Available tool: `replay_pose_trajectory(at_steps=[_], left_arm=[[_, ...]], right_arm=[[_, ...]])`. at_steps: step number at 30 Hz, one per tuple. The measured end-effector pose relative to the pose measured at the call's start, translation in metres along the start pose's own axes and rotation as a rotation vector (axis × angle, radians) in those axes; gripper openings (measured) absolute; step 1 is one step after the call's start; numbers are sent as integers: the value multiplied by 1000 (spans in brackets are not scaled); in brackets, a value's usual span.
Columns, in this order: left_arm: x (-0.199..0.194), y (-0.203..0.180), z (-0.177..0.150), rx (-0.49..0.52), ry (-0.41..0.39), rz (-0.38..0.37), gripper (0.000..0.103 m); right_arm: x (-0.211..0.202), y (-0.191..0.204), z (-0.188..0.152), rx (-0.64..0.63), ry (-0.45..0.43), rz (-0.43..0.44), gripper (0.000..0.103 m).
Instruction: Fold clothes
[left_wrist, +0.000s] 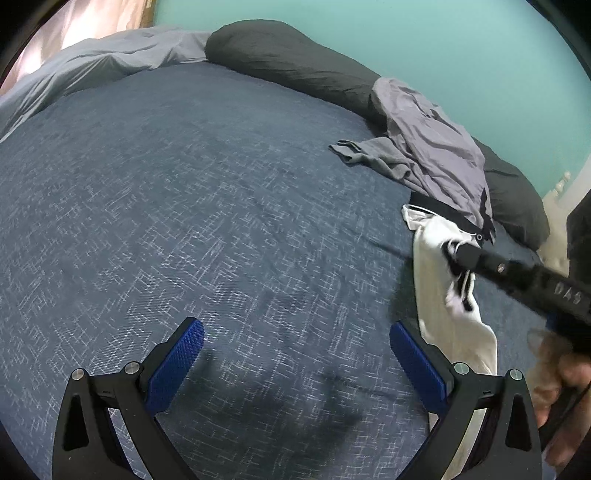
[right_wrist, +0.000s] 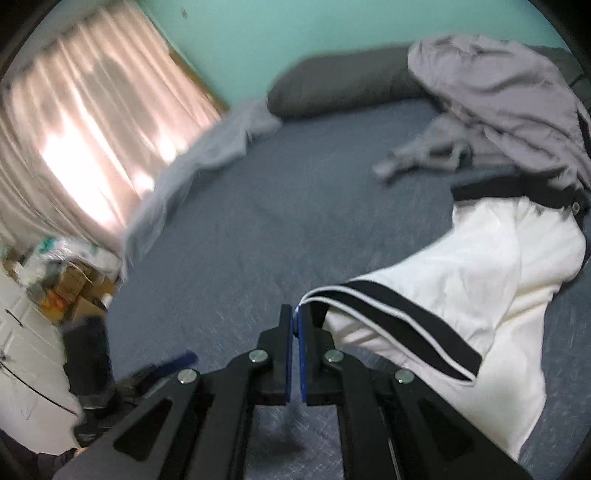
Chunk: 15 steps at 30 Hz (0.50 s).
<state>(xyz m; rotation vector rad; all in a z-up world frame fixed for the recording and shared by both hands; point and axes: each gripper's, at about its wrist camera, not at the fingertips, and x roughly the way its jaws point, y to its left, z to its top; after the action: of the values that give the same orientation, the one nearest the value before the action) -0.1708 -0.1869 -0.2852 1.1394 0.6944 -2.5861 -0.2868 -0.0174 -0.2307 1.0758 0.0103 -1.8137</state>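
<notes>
A white garment with black bands (right_wrist: 480, 266) lies crumpled on the blue bedcover (right_wrist: 229, 258) at the right. My right gripper (right_wrist: 295, 314) is shut on the garment's black-and-white trimmed edge, and the cloth trails away to the right. In the left wrist view the same gripper (left_wrist: 452, 254) reaches in from the right, with the white garment (left_wrist: 432, 295) hanging from its tip. My left gripper (left_wrist: 295, 326) stands open over bare bedcover (left_wrist: 184, 203), nothing between its blue pads. It sits just left of the garment.
A pile of grey clothes (left_wrist: 436, 147) rests against a long dark pillow (left_wrist: 288, 59) at the back by the teal wall. A pale grey sheet (left_wrist: 92, 62) is bunched at the far left. Beyond the bed are a pink curtain (right_wrist: 74, 129) and cluttered boxes (right_wrist: 66, 277).
</notes>
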Motion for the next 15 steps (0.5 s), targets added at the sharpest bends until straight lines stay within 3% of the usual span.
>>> replay_pose_trajectory(at_steps=[5, 7, 9, 15], left_arm=[[1, 3, 0, -2, -1, 5, 103], [2, 1, 0, 1, 4, 3, 103], [4, -1, -2, 3, 9, -1, 103], [11, -16, -7, 60, 26, -18, 103]], right_arm=[[-1, -19, -13, 87, 5, -16, 6], [-9, -27, -21, 103, 3, -33, 22], [-23, -33, -29, 109, -12, -39, 28], [-76, -67, -62, 162, -81, -175, 28]])
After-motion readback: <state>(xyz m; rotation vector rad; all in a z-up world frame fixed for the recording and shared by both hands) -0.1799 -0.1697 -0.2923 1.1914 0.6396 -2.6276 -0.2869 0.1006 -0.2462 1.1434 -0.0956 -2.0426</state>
